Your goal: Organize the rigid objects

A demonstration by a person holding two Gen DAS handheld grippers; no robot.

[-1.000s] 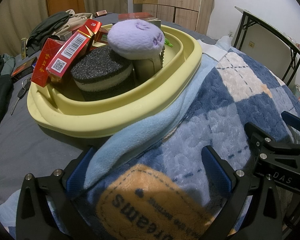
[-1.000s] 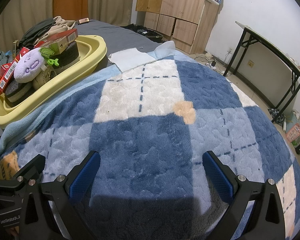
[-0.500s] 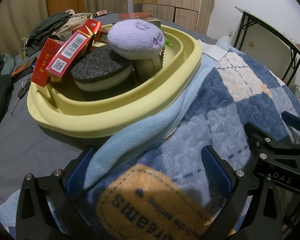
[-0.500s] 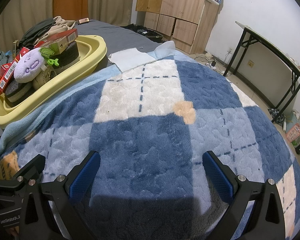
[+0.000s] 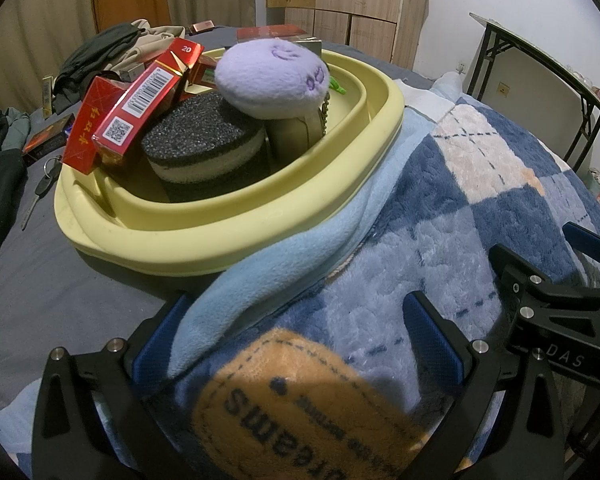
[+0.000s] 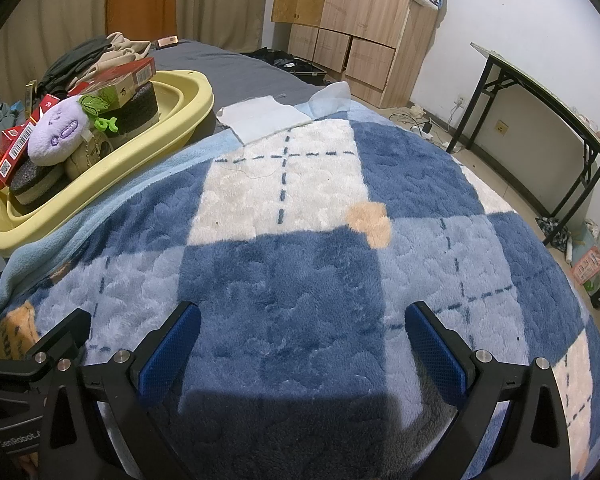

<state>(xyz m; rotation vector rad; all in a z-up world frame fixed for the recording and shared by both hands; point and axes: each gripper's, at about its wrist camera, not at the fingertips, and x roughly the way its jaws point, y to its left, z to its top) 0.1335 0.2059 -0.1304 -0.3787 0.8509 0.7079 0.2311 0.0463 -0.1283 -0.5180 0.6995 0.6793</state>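
Jaws of both grippers spread wide, empty, resting low over plaid blanket (image 6: 284, 272). Ahead of left gripper (image 5: 296, 344): yellow basin (image 5: 228, 236) heaped with red boxes (image 5: 140, 108), sponge (image 5: 204, 152), purple plush (image 5: 272, 76), likely collected for tidiness.

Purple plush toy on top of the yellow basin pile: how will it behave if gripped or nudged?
The round purple plush toy looks soft, so it will probably squash between fingers. It perches on the black sponge, so a nudge may roll it off. Likely light.

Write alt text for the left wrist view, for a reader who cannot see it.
A yellow basin on a bed holds red boxes, a black sponge and a purple plush toy. The open left gripper hovers over a blue plaid blanket nearby.
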